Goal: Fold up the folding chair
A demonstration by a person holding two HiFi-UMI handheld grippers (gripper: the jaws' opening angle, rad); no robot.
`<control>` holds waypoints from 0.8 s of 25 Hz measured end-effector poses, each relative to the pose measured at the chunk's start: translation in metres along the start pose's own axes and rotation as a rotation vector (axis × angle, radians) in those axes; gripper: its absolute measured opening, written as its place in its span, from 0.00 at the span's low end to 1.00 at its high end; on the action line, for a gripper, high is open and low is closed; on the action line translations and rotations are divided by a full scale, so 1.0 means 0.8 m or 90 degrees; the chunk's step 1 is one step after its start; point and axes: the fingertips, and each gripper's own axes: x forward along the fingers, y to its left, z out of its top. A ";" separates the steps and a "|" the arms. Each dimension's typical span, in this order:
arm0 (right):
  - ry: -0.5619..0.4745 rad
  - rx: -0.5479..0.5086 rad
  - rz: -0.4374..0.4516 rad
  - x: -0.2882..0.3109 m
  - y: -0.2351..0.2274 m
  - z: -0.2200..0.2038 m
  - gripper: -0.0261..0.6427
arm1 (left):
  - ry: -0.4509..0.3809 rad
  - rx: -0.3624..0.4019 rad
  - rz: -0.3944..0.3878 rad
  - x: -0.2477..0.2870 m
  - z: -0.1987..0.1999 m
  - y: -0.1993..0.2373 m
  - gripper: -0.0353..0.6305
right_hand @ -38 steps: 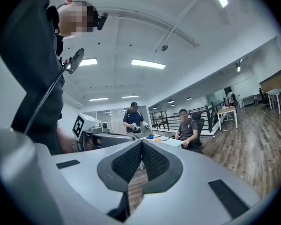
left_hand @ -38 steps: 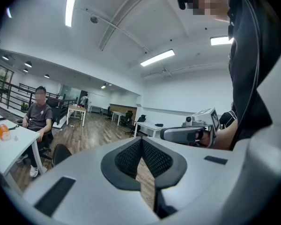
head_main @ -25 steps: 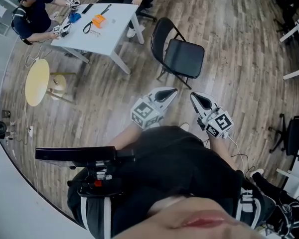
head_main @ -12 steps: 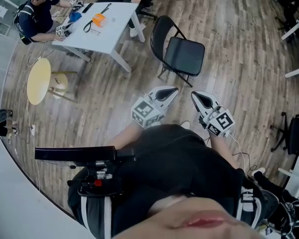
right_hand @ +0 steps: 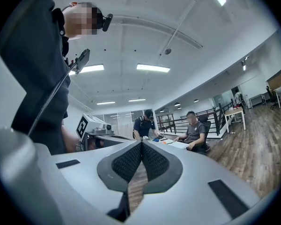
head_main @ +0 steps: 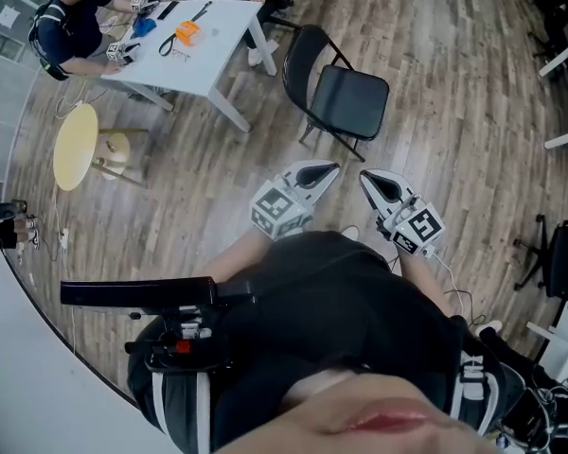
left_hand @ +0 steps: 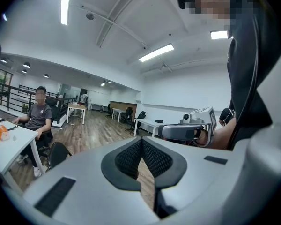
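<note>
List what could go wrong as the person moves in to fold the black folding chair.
The left hand-held gripper and right hand-held gripper are both shut and short of the open black metal folding chair; unless opened, they may only push it.
The white rectangular table stands close beside the chair, so a swinging frame could strike its leg.
The thin white cable trailing from the right hand-held gripper could snag.
</note>
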 end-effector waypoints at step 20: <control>-0.010 -0.007 -0.011 0.002 -0.066 0.003 0.05 | 0.001 0.016 0.058 0.044 0.014 0.027 0.06</control>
